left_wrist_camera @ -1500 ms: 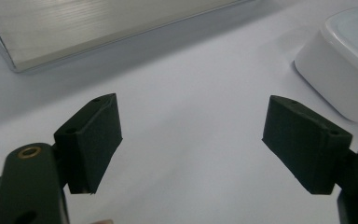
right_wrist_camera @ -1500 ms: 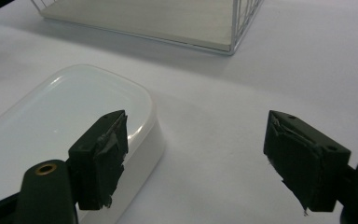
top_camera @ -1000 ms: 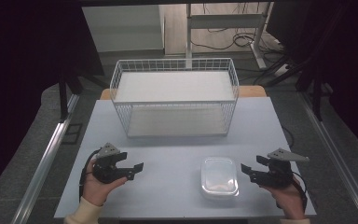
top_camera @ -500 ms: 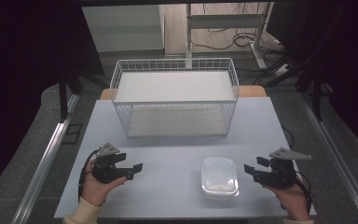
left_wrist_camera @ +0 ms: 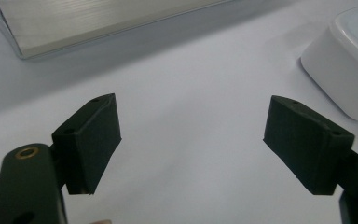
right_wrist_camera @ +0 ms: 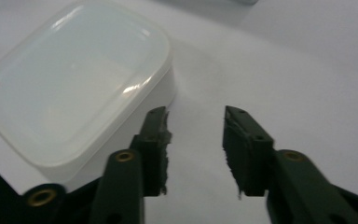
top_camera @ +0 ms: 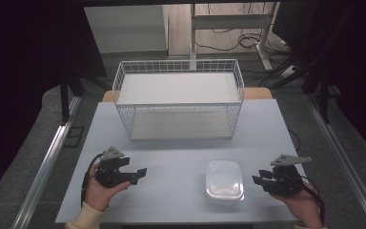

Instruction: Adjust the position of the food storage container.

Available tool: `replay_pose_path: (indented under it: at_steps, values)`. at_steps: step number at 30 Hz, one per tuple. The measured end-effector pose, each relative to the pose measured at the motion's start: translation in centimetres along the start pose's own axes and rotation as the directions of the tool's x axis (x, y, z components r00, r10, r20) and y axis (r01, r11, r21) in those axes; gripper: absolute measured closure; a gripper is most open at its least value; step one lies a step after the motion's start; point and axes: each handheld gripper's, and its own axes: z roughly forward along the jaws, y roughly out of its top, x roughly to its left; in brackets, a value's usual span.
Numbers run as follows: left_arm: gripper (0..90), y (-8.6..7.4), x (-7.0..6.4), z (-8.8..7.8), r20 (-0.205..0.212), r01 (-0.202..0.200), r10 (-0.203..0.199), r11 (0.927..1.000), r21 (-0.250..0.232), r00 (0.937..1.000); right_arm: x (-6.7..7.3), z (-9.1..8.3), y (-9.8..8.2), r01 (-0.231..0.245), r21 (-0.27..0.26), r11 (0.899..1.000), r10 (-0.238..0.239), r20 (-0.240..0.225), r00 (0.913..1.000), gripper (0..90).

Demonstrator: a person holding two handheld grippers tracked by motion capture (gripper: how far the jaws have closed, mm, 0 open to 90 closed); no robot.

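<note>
High view: translucent white lidded plastic container (top_camera: 224, 179) rests on the table (top_camera: 171, 191) between left gripper (top_camera: 136, 174) and right gripper (top_camera: 259, 181). Left gripper view: jaws wide apart, empty. Right gripper view: jaws have just been closing, nothing between, container (right_wrist_camera: 74, 84) just beside.

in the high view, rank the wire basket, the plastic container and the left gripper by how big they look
1. wire basket, by far the largest
2. plastic container
3. left gripper, slightly smaller than the container, though the hand hides part of it

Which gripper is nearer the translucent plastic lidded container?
Right. The right gripper sits just right of the translucent rectangular plastic container, not touching it; the left gripper is farther off to its left across the table.
</note>
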Motion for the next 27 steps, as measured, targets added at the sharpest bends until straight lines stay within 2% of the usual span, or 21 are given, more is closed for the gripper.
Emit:
replay_pose_path:
  at_steps: [3, 4, 5, 6, 7, 17, 20, 23, 27]
  values:
    - [18.2, 0.0, 0.0, 0.0, -0.002, 0.0, 0.0, 1.0, 0.0, 1.0, 0.1, 0.3, -0.1, 0.016, 0.037, 0.999, -0.016, -0.023, 0.9996, 77.8]
    - [18.2, 0.0, 0.0, 0.0, -0.002, 0.0, 0.0, 1.0, 0.0, 1.0, 0.1, 0.3, -0.1, 0.016, 0.037, 0.999, -0.016, -0.023, 0.9996, 77.8]
    - [18.2, 0.0, 0.0, 0.0, -0.001, 0.0, 0.0, 1.0, 0.0, 1.0, 0.3, 0.4, -0.1, 0.03, 0.06, 0.998, -0.028, -0.035, 0.999, 85.9]
    - [18.2, 0.0, 0.0, 0.0, -0.001, 0.0, 0.0, 1.0, 0.0, 1.0, 0.3, 0.4, -0.1, 0.03, 0.06, 0.998, -0.028, -0.035, 0.999, 85.9]
    - [18.2, 0.0, 0.0, 0.0, 0.001, 0.0, 0.0, 1.0, 0.003, 1.0, 0.4, 0.6, -0.1, 0.04, 0.082, 0.996, -0.036, -0.051, 0.9981, 89.0]
    - [18.3, -0.1, -0.2, 0.1, 0.003, -0.006, 0.006, 0.9999, 0.008, 1.0, 2.1, 1.7, 0.2, 0.079, 0.146, 0.986, -0.067, -0.086, 0.9941, 89.2]
    - [18.2, -0.1, -0.2, 0.2, 0.004, -0.006, 0.006, 0.9999, 0.01, 1.0, 2.5, 1.9, 0.3, 0.082, 0.148, 0.986, -0.068, -0.102, 0.9925, 89.2]
    - [18.3, -0.1, -0.3, 0.2, 0.004, -0.008, 0.008, 0.9999, 0.01, 1.0, 2.8, 2.1, 0.4, 0.085, 0.158, 0.984, -0.072, -0.085, 0.9938, 89.3]
    - [18.3, -0.1, -0.3, 0.2, 0.003, -0.008, 0.008, 0.9999, 0.01, 1.0, 2.9, 2.3, 0.5, 0.075, 0.154, 0.985, -0.058, -0.108, 0.9924, 89.3]
